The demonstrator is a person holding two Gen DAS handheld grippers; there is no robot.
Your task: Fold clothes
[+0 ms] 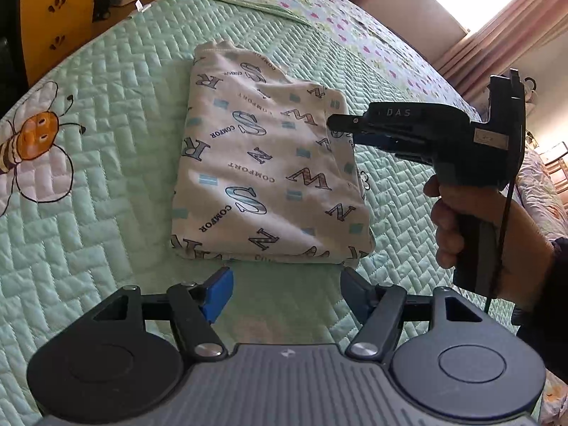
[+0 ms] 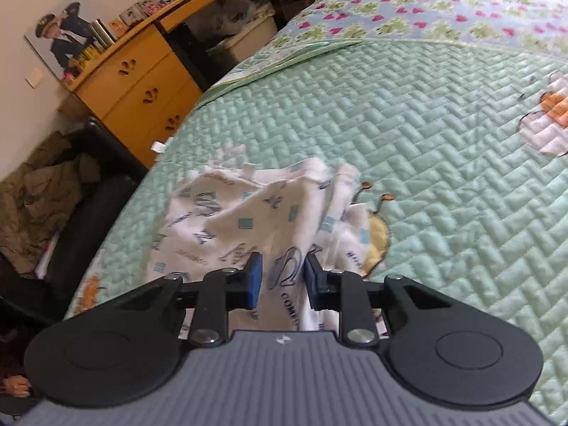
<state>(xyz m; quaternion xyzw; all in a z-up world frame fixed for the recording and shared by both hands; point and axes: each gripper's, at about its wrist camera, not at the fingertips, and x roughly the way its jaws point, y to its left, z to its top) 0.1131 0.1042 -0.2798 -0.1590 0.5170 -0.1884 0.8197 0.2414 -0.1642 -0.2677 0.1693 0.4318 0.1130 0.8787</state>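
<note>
Fingers [image 2: 254, 277] of the right gripper [image 2: 282, 278] stand narrowed around a raised fold at the garment's right edge, cloth between them, though whether the pads truly pinch it cannot be told; the left gripper [image 1: 284, 285] hangs open and empty just short of the near hem, touching nothing. One white garment [image 1: 262, 177] printed with letters and the word COMFORT lies on the mint quilted bedspread [image 1: 106, 142] of the bed, already doubled into a compact, roughly rectangular packet with several layers showing at its edges. By that look the folding is well advanced: what appears to remain is a last fold or a tidy of the lifted right-hand edge, and flattening. Count: one garment, two grippers, one person's hand [image 1: 472, 227] visible on the right gripper's handle. No other clothes are waiting on the bed; a yellow wooden dresser [image 2: 138, 85] stands beyond its far side.
</note>
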